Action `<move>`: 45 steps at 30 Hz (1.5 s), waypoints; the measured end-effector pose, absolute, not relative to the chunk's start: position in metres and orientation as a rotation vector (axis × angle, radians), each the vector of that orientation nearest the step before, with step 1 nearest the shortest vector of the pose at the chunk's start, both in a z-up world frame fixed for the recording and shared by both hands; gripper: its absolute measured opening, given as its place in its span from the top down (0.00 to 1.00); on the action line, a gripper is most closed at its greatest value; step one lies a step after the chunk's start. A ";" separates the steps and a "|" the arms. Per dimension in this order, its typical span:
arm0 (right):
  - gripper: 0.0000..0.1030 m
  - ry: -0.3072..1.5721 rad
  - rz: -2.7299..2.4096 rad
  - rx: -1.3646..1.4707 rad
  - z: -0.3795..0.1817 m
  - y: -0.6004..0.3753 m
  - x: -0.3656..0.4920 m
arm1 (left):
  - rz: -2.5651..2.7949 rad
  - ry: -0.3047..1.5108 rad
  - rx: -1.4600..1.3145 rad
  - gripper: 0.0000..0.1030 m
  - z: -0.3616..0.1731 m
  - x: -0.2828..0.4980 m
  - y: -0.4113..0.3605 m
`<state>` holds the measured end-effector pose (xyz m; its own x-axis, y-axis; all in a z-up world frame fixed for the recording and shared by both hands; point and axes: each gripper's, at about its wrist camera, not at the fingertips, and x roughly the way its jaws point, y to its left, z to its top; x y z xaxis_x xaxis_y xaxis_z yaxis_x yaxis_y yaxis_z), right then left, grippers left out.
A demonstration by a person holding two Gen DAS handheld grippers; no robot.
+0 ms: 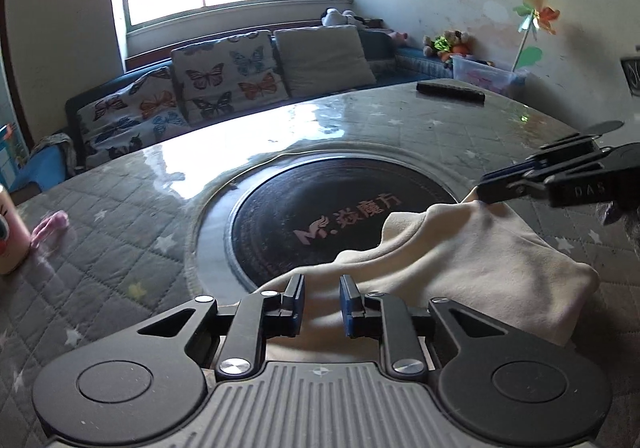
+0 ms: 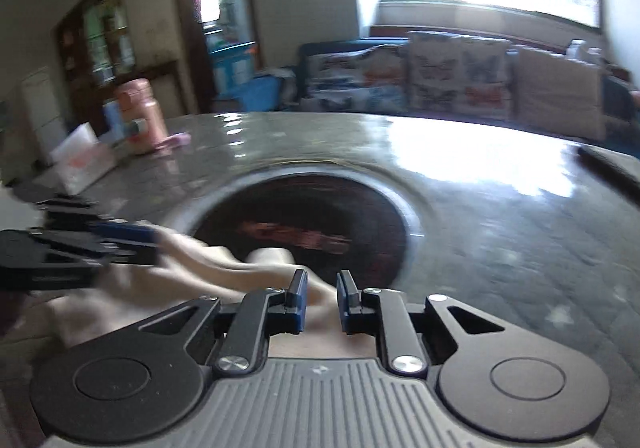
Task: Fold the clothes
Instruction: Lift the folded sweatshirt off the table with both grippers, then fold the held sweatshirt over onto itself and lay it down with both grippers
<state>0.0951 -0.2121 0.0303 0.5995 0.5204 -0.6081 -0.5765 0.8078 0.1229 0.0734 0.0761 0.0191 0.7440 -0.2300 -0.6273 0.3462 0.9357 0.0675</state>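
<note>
A cream garment (image 1: 460, 248) lies bunched on the table's near right part, partly over the dark round centre disc (image 1: 312, 216). My left gripper (image 1: 322, 302) is open, its jaws a little apart just above the garment's near edge. My right gripper (image 1: 490, 190) comes in from the right and pinches the garment's far corner, lifting it slightly. In the blurred right wrist view the right gripper (image 2: 322, 298) has cloth (image 2: 256, 268) between and under its fingers, and the left gripper (image 2: 132, 238) shows at the left over the cloth.
The round table (image 1: 120, 232) has a grey quilted cover under glossy film. A pink bottle (image 1: 10, 232) and a pink scrap (image 1: 50, 226) sit at the left, a dark flat object (image 1: 450, 90) at the far right. A sofa with butterfly cushions (image 1: 224, 80) stands behind.
</note>
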 end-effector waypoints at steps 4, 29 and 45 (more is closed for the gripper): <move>0.85 0.706 0.706 -0.124 0.021 -0.180 0.104 | -0.273 0.670 0.194 0.80 0.011 0.087 0.075; 0.72 0.686 0.709 -0.156 0.015 -0.140 0.112 | -0.184 0.663 0.088 0.75 0.014 0.079 0.100; 0.68 0.642 0.725 -0.233 0.012 -0.112 0.098 | -0.147 0.644 0.081 0.75 0.016 0.039 0.116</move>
